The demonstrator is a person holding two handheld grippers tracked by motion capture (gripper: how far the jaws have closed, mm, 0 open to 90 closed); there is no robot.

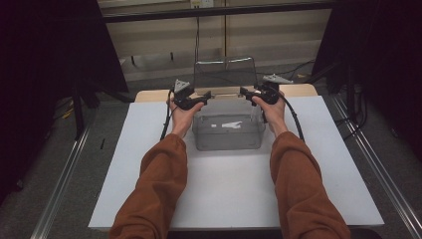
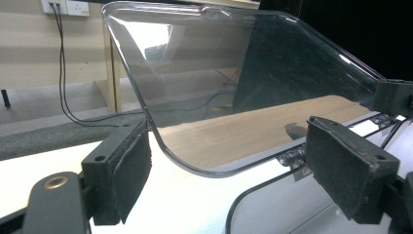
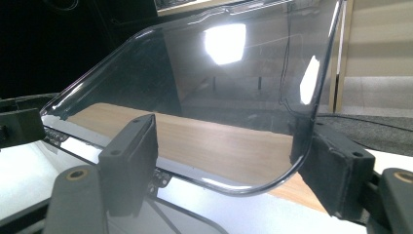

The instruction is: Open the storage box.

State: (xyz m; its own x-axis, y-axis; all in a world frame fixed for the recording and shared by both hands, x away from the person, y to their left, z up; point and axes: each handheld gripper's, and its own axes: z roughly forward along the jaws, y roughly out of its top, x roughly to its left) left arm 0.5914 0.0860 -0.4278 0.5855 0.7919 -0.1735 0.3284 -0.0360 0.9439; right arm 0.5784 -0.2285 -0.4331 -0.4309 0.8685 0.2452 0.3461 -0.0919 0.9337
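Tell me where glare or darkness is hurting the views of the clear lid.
High view: dim, dark at both sides, the lid faint against the background. Left gripper view: soft reflection on the lid, table below washed out. Right gripper view: bright glare patch high on the lid.

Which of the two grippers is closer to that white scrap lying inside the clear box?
Neither clearly. The left gripper and right gripper flank the raised lid at the box's back corners, about equally far behind the white scrap.
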